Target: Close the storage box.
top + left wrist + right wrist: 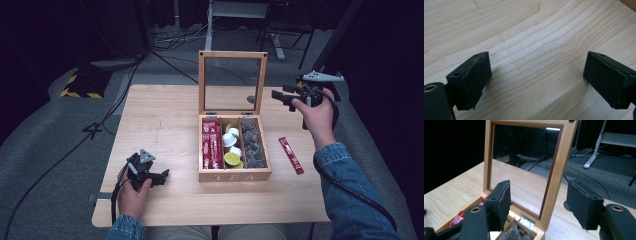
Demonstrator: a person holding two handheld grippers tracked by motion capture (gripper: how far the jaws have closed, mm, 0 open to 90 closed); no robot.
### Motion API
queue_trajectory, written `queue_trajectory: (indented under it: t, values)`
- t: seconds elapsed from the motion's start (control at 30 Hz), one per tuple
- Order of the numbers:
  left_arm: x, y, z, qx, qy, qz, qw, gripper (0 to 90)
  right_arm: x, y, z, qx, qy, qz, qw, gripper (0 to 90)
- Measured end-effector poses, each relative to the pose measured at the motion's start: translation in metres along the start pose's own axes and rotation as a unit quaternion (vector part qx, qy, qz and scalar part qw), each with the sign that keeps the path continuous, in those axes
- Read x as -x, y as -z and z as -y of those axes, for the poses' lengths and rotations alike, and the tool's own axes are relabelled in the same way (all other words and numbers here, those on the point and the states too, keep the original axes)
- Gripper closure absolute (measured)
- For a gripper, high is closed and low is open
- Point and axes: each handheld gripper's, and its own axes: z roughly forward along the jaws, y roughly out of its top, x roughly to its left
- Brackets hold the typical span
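Reading "TEA" on wooden box [235,176] front, right hand-held gripper [280,96] beside lid [232,82]

A pale wooden surface [160,125] with a visible grain is seen from above, set on a grey carpeted floor [45,150]. An open wooden tea box [235,172], marked TEA on its front wall, is placed right of the middle of the surface, with its glass-paned lid [232,82] stood upright at the back. A single red sachet [291,155] is laid flat on the surface just to the right of the box, apart from it, while the left tool [159,177] is rested low at the near left part of the surface, its jaws held wide apart over bare wood.
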Motion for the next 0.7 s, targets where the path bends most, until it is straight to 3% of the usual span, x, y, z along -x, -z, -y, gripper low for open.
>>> queue_trajectory:
  t: [0.4,0.7]
  values:
    - [0.000,0.000,0.000,0.000,0.000,0.000,1.0000,8.2,0.011,-0.038,-0.026,-0.016,0.003,-0.007,0.9999,36.2]
    - [0.000,0.000,0.000,0.000,0.000,0.000,1.0000,8.2,0.022,-0.062,-0.035,-0.022,-0.006,0.002,0.9997,36.3]
